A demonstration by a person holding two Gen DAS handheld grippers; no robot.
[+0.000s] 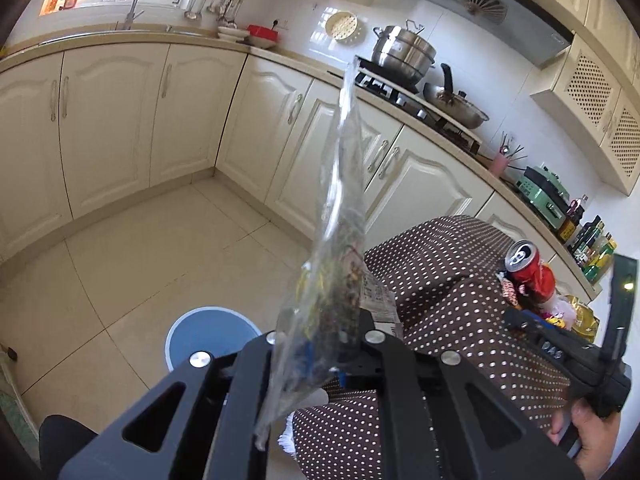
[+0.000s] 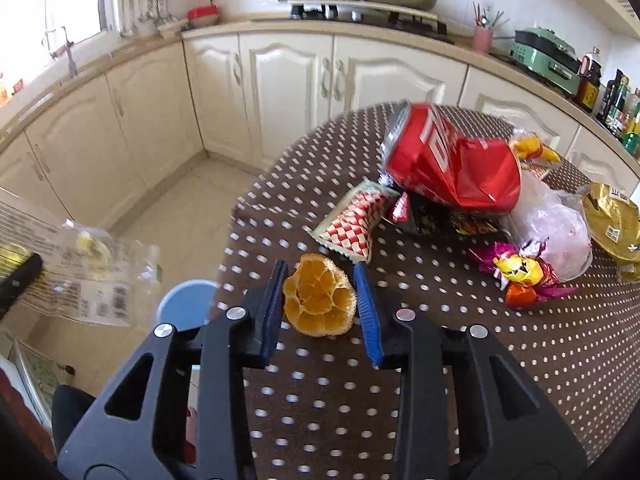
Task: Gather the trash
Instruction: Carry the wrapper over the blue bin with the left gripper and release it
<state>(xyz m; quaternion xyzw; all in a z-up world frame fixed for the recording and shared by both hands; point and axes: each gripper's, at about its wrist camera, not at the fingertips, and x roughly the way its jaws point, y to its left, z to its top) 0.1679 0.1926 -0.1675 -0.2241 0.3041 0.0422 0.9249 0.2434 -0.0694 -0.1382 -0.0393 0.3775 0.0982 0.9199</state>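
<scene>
My left gripper [image 1: 320,344] is shut on a clear plastic bag [image 1: 340,216] that stands up from its jaws, held in the air off the table's left edge. The bag also shows in the right wrist view [image 2: 80,276]. A blue bin [image 1: 208,336] stands on the floor below it, also in the right wrist view [image 2: 184,304]. My right gripper [image 2: 320,296] is open, its blue pads either side of an orange peel [image 2: 320,300] on the dotted tablecloth [image 2: 400,360]. A crushed red can [image 2: 448,160], a checked wrapper [image 2: 352,224] and candy wrappers [image 2: 520,276] lie beyond.
A white plastic bag [image 2: 552,224] and a gold packet [image 2: 612,220] lie at the table's right. Cream cabinets [image 1: 120,120] line the walls, with a stove and pots [image 1: 404,56] on the counter. The tiled floor [image 1: 160,248] lies left of the table.
</scene>
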